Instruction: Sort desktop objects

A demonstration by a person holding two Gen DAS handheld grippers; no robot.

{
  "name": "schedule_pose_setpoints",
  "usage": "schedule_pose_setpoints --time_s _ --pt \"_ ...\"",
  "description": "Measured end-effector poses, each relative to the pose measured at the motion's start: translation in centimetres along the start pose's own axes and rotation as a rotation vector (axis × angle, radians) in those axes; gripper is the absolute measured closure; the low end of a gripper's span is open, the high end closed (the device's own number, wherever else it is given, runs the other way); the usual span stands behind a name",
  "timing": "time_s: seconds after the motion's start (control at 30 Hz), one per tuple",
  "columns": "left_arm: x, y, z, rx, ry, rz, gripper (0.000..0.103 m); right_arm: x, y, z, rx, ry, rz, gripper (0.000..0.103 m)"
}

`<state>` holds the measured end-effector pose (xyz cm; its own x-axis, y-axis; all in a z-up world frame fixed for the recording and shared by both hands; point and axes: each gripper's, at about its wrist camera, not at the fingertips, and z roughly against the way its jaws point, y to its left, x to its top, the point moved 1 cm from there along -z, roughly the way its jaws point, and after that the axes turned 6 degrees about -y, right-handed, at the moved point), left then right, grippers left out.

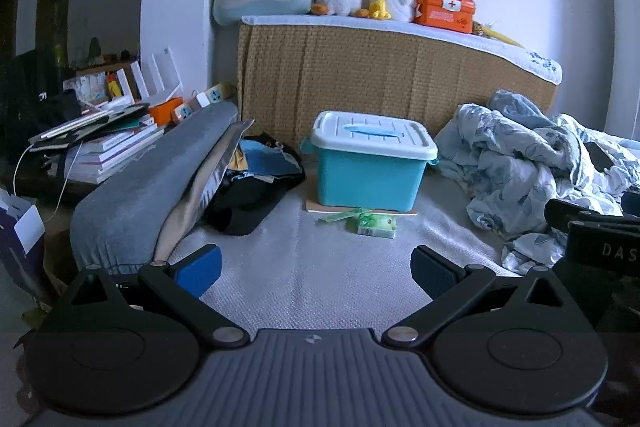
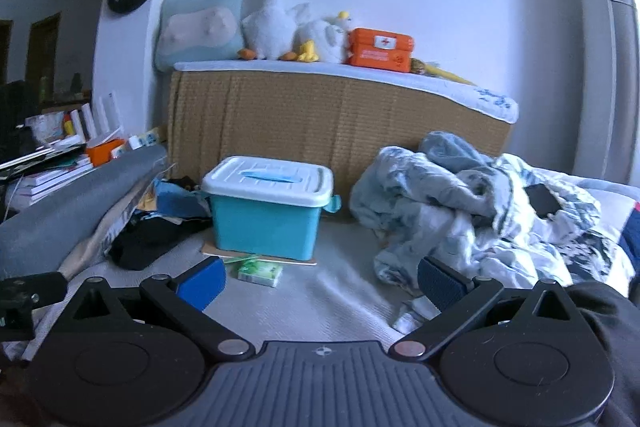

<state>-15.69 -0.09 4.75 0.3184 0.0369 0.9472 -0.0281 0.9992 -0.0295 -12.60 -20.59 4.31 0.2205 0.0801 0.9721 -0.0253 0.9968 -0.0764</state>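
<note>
A small green and white packet of tissues [image 1: 376, 225] is seen a little below the centre of the left wrist frame, lying flat on the pale grey woven bed cover [image 1: 304, 279]. It touches, or nearly touches, the thin brown board under the turquoise plastic storage box with a white snap lid [image 1: 370, 163]. A thin green strip [image 1: 340, 217] lies just beside the packet, on its left; what it is cannot be told.

The packet is judged to be light and soft, with a smooth wrapper that may slip, so it would be best taken across its short sides with a gentle squeeze. The box is judged stiff and heavier (its contents are not shown); the lid handle [image 1: 370, 129] or the side latches are the likely places for a hold.

The left gripper [image 1: 316, 267] is spread wide with nothing between its blue pads, low in the frame and well apart from the packet. The right gripper [image 2: 320, 281] is also spread wide and empty; in its view the packet [image 2: 260, 273] lies just beyond the left pad.

Open cover is left in the centre. A crumpled blue and white quilt [image 1: 532, 163] crowds the right, and a grey bolster [image 1: 152, 179] with dark clothes [image 1: 248, 195] closes the left.
</note>
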Motion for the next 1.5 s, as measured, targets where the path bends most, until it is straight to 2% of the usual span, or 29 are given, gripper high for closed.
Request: schedule_pose_setpoints --time_s 0.1,0.2,0.47,0.67,1.03,1.5 --pt "0.0 -0.8 0.5 -0.017 -0.024 -0.017 0.0 -0.5 0.0 0.2 -0.035 0.023 -0.006 0.0" --pt "-0.1 -1.4 0.8 -0.041 -0.029 -0.032 0.0 -0.7 -0.2 0.1 -0.003 0.042 -0.027 0.0" --pt "-0.7 -1.8 0.8 -0.058 -0.009 -0.031 0.0 -0.9 0.4 0.3 -0.006 0.06 -0.012 0.0" --pt "-1.0 -2.1 0.9 -0.064 -0.014 -0.041 0.0 -1.0 0.2 0.6 -0.003 0.06 -0.036 0.0" --pt "-1.3 -1.5 0.3 -0.058 0.012 -0.017 0.0 -1.5 0.4 0.5 -0.004 0.051 -0.004 0.0" --pt "-1.8 -2.1 0.1 -0.084 0.018 -0.031 0.0 -2.0 -0.1 0.9 -0.011 0.045 0.003 0.0"
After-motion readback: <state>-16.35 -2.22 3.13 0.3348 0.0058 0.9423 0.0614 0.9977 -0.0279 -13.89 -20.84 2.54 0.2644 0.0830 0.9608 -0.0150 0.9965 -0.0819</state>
